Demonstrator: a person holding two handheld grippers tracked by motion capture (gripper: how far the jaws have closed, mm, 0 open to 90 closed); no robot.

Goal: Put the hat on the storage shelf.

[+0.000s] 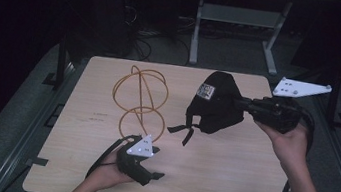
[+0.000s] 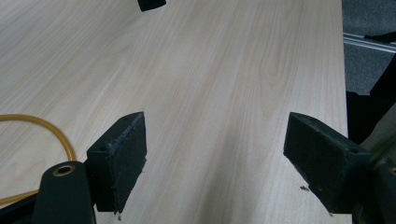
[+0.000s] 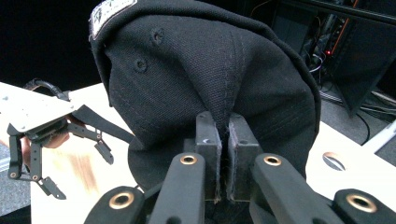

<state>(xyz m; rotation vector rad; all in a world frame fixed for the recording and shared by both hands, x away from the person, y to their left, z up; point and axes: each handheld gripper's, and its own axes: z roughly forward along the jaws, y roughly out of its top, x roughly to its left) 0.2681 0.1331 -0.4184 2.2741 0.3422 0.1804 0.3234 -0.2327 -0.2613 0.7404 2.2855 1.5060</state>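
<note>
Right gripper (image 3: 223, 140) clamps black cap (image 3: 205, 70) (seemingly lifted); left gripper (image 2: 215, 154) agape over table (image 2: 210, 70).

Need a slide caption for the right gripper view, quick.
Right gripper pinches the black cap by its fabric, left gripper open beyond.

A light wooden table (image 1: 226, 184) with rounded corners stands on a grey floor (image 1: 18, 120). A loop of orange cable (image 1: 140, 97) lies coiled toward its far left part. Beyond the far edge sits a pale metal frame (image 1: 239, 20) in the dark, with tangled black wires (image 1: 141, 36) on the ground.
</note>
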